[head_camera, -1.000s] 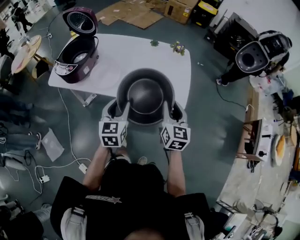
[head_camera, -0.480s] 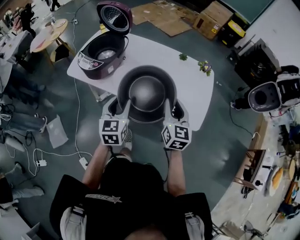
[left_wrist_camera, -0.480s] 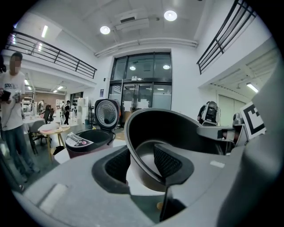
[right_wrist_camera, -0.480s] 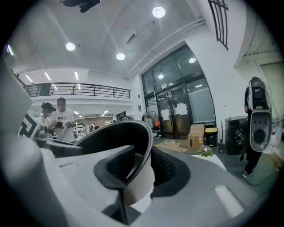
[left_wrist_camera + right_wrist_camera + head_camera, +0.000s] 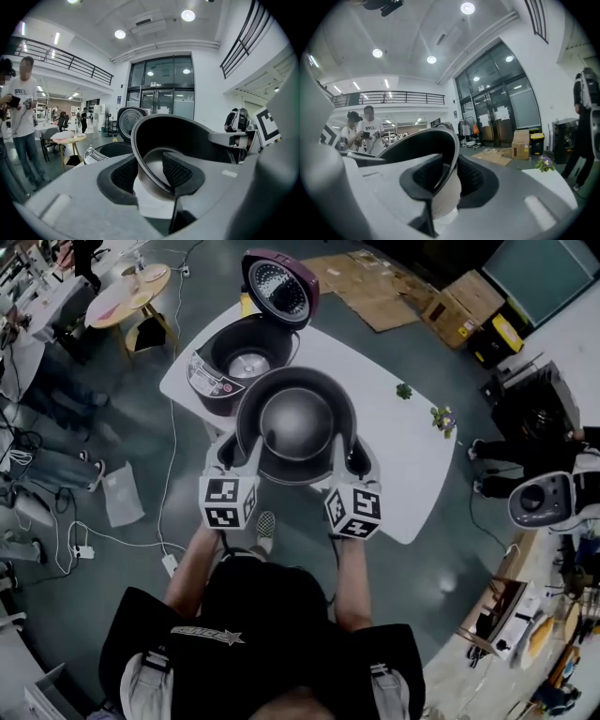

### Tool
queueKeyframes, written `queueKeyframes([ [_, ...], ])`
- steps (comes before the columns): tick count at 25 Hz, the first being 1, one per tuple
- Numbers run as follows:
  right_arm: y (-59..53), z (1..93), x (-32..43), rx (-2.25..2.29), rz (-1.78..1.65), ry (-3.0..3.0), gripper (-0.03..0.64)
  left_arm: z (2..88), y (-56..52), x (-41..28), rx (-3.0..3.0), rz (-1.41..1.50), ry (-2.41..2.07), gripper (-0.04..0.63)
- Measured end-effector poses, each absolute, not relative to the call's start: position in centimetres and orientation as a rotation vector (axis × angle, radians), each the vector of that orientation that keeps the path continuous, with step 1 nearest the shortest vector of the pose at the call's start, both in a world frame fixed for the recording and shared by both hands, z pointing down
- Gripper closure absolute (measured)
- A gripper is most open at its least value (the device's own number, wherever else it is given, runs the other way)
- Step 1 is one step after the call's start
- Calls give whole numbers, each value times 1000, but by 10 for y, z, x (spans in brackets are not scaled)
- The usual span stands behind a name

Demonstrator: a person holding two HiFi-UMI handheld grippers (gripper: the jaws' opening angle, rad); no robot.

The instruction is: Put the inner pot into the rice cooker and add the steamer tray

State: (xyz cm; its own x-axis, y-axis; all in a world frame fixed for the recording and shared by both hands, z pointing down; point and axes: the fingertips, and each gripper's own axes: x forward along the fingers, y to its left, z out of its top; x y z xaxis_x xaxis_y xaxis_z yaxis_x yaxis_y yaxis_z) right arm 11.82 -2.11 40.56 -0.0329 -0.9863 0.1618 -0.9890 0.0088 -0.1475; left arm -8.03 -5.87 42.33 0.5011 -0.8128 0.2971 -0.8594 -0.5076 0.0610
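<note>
Head view: the dark round metal inner pot [image 5: 296, 423] now overlaps the open maroon rice cooker [image 5: 234, 367] at upper centre, nearer than before, over the white table [image 5: 412, 474].

Left gripper view: the left gripper [image 5: 151, 171] pinches the pot's rim.

Right gripper view: the right gripper [image 5: 449, 176], its jaws just closing further, clamps the opposite rim. Flat cardboard sheets [image 5: 494, 157] lie beyond it.

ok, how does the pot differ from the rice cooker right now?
The pot is held up in the air; the rice cooker stands on the white table. The pot is dark grey with no lid; the rice cooker is maroon, with its lid hinged up. Both are round and open at the top.
</note>
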Motion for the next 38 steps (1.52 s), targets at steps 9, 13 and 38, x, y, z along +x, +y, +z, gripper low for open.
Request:
queueKeyframes([
  [9, -104, 388, 86, 2128, 294, -2291, 518, 407, -132, -115, 2517, 291, -1518, 422],
  [13, -133, 378, 72, 2113, 261, -2325, 518, 400, -159, -131, 2523, 271, -1559, 422],
  [38, -295, 391, 39, 2022, 387, -2384, 537, 410, -300, -163, 2387, 347, -1626, 420],
])
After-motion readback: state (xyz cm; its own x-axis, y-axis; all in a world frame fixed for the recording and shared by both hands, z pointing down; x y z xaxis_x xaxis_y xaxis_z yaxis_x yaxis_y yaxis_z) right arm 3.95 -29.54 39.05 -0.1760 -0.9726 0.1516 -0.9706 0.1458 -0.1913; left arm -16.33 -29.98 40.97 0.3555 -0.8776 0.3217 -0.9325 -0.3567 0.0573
